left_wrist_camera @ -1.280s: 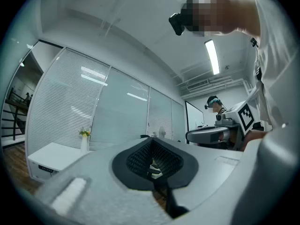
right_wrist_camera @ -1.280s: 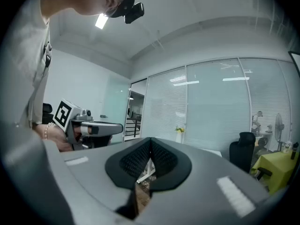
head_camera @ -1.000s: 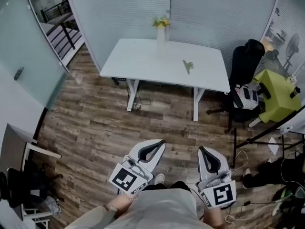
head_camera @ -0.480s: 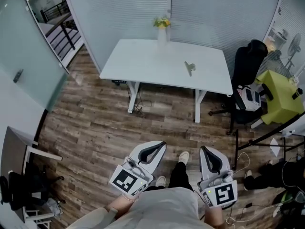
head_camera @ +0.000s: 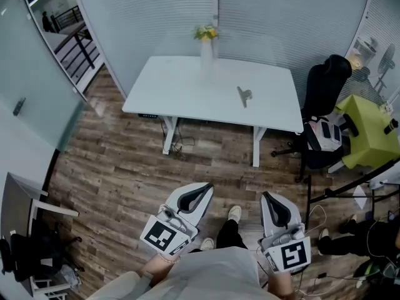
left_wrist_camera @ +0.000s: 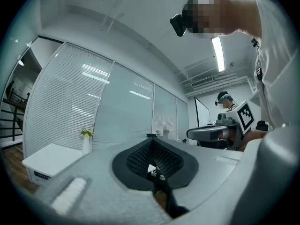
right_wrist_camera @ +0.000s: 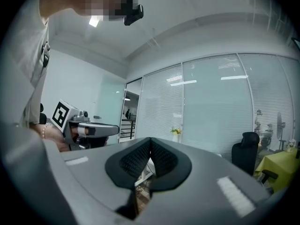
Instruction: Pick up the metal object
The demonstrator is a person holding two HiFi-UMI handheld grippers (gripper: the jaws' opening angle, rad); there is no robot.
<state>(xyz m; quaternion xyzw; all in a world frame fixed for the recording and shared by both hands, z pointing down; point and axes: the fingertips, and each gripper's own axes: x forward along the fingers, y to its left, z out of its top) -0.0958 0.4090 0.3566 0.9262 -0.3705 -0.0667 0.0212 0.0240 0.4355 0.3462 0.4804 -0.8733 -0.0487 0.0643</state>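
The metal object, small and grey, lies on the right half of a white table across the room, beside a white vase with yellow flowers. Both grippers are held close to the person's body, well short of the table and pointing toward it. My left gripper has its jaws closed together with nothing between them, as the left gripper view also shows. My right gripper is shut and empty too, its tips meeting in the right gripper view.
Wooden floor lies between me and the table. A black office chair stands at the table's right end, next to a yellow-green piece of furniture and a black stand with cables. Glass walls with blinds close the back and left.
The person has stepped toward the table, which now sits larger and lower in the head view; a foot shows between the grippers. Both grippers moved along with the body and stayed shut.
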